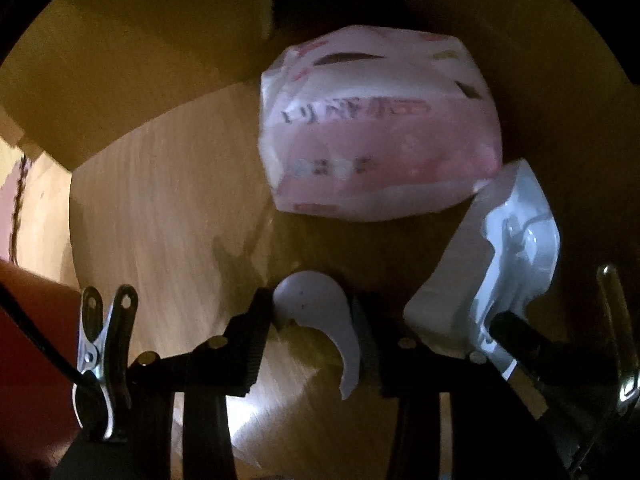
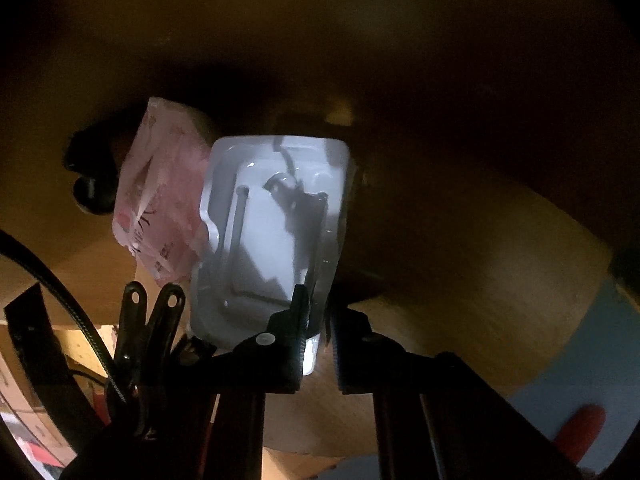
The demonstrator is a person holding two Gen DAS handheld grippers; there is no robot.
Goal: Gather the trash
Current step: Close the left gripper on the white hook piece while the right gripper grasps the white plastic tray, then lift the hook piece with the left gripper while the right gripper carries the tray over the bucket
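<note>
Looks like a home room to me, dim and lit warm.

I see a wood-grain surface (image 1: 168, 216) with household litter on it: a pink printed tissue pack (image 1: 376, 136) and a clear plastic blister shell (image 2: 272, 232). Past the surface's edge I make out cardboard boxes (image 2: 24, 384) at the lower left and a blue floor patch (image 2: 576, 368) on the right. Everything beyond that is too dark for me to tell.
</note>
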